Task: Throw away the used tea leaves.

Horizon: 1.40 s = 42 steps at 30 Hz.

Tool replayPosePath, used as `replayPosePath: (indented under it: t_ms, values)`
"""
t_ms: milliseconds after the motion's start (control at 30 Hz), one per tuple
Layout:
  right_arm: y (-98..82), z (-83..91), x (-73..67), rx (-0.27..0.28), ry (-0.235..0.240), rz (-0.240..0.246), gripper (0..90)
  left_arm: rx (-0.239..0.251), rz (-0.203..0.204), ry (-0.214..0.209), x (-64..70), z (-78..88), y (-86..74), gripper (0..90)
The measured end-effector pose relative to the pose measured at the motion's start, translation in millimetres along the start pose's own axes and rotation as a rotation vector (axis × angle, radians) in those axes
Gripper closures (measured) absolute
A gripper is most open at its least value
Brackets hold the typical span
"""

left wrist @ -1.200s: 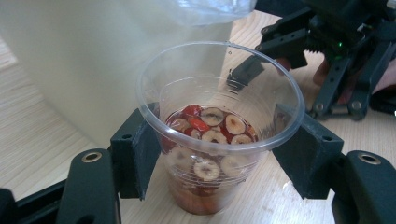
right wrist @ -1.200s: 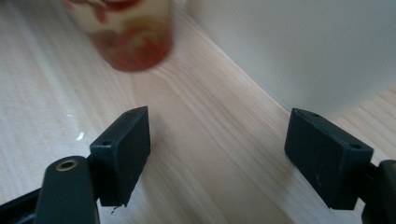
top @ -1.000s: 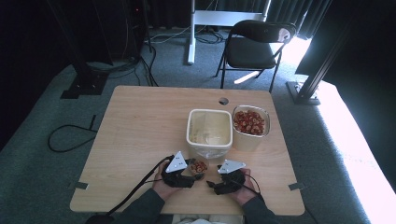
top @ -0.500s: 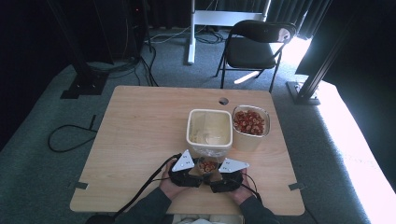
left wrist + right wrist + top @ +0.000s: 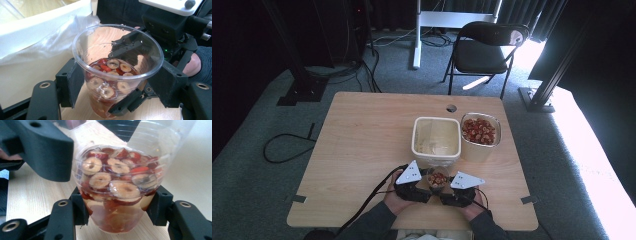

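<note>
A clear plastic cup (image 5: pixel 437 179) part full of sliced red dates stands near the table's front edge, just before the white tub. My left gripper (image 5: pixel 428 186) reaches it from the left and my right gripper (image 5: pixel 446 189) from the right. In the left gripper view the cup (image 5: pixel 117 72) sits between the left gripper (image 5: pixel 118 82) jaws, whose pads touch its upper wall; these jaws have just been opening slightly. In the right gripper view the right gripper (image 5: pixel 118 207) has just been closing and now presses on the lower part of the cup (image 5: pixel 117 187).
A white rectangular tub (image 5: pixel 414 137) stands behind the cup, with a clear container of dates (image 5: pixel 480 131) to its right. The wooden table (image 5: pixel 362 150) has a small hole (image 5: pixel 451 108) near its far edge. A black cable (image 5: pixel 367 205) trails off left. A folding chair (image 5: pixel 487 47) stands beyond.
The left gripper carried the cup a little to the right, toward the right gripper. The two grippers now meet at the cup, and the right jaws have closed onto it.
</note>
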State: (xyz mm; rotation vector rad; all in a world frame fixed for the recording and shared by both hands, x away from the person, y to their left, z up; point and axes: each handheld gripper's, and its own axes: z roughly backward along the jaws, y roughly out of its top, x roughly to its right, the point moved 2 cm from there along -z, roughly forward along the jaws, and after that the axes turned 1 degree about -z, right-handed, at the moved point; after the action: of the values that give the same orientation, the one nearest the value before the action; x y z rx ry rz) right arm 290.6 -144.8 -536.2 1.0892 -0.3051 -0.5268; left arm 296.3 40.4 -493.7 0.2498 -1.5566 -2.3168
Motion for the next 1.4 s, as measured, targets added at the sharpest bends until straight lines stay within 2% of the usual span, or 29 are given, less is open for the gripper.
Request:
replayPosePath:
  t_ms: [100,200,300,433,700,1000,1400]
  values:
    - [1.2,4.1,-0.8,0.002,-0.004,0.006,45.5,0.006,-0.001,-0.005,1.7,1.1,2.3,29.1]
    - [1.8,7.2,-0.8,0.003,-0.01,0.004,46.4,0.031,-0.002,0.012,2.6,5.1,6.0,25.5]
    - [1.7,8.7,0.9,0.006,-0.019,0.001,46.8,0.035,-0.006,0.023,3.0,7.7,8.0,24.2]
    - [1.5,12.5,3.6,0.013,-0.036,-0.006,47.3,0.051,-0.006,0.021,2.6,13.7,10.3,21.6]
    - [3.1,24.3,9.2,0.027,-0.059,-0.016,47.4,0.025,-0.02,0.047,-0.6,27.2,4.8,21.7]
    - [7.3,51.1,30.3,0.065,-0.148,-0.05,47.4,-0.007,0.002,0.115,-18.2,47.5,-7.6,22.6]
    - [11.1,93.0,60.2,0.082,-0.302,-0.084,47.4,-0.047,-0.004,0.163,-31.8,59.8,-10.4,22.7]
